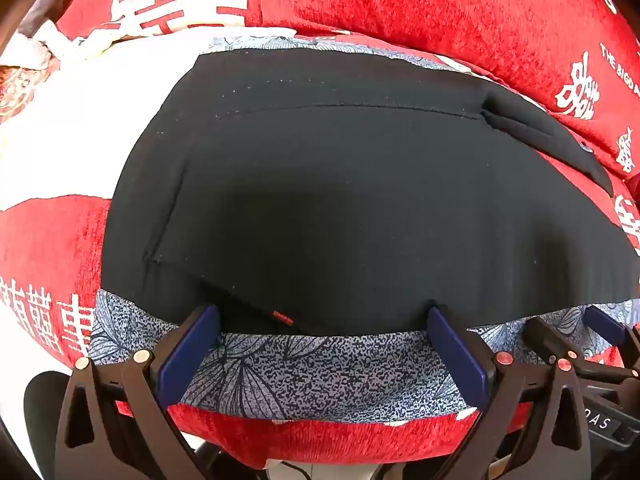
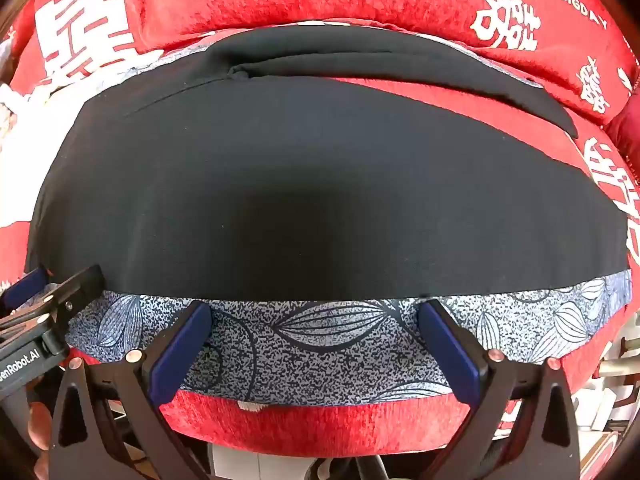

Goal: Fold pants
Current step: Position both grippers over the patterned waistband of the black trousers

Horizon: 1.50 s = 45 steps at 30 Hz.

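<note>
Black pants (image 1: pixel 340 200) lie spread flat on a blue-grey leaf-patterned cloth (image 1: pixel 320 372) over a red sofa seat; they also show in the right wrist view (image 2: pixel 320 200), with a folded leg part at the back (image 2: pixel 360 60). My left gripper (image 1: pixel 324 320) is open, its blue fingertips at the pants' near edge by a small red label (image 1: pixel 282 317), holding nothing. My right gripper (image 2: pixel 314 312) is open, just short of the pants' near hem. Each gripper shows in the other's view: the right (image 1: pixel 580 332) and the left (image 2: pixel 52 292).
Red sofa cushions with white characters (image 1: pixel 440 0) stand close behind the pants. The red seat front edge (image 2: pixel 320 420) runs just under the grippers. White patterned fabric (image 1: pixel 60 120) lies left of the pants.
</note>
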Motion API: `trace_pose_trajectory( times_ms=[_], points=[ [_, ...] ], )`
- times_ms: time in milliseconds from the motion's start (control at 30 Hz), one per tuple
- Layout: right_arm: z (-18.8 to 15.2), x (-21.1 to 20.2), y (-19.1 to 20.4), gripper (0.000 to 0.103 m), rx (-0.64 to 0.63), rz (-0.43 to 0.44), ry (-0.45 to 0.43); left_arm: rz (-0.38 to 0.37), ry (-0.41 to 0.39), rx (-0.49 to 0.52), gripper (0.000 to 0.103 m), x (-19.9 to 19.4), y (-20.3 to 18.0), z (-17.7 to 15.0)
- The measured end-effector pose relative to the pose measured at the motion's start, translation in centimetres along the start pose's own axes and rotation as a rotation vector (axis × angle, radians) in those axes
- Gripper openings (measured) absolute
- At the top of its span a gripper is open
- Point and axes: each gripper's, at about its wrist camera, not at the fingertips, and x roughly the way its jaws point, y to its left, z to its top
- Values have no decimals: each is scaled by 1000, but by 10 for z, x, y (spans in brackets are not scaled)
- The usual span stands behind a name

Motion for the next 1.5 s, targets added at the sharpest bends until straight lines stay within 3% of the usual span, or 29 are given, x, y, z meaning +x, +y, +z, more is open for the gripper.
trace_pose_trajectory(
  times_ms=[267, 567, 833, 967, 1300, 1500],
  points=[
    [-7, -3, 0, 103, 1, 10, -23, 3, 40, 1, 103, 5, 1, 9],
    [-10, 4, -11, 103, -2, 6, -20, 3, 30, 7, 103, 8, 1, 1],
    [-27, -4, -1, 103, -17, -9, -74, 9, 51, 7, 103, 9, 0, 2],
    [-33, -7, 3, 103, -25, -7, -55, 9, 62, 6, 103, 11, 1, 4],
    [2, -1, -11, 103, -17, 1, 64, 8, 101, 6, 103, 18, -1, 17],
    [0, -3, -10, 103, -22, -6, 57, 0, 109, 5, 103, 17, 1, 16]
  ],
)
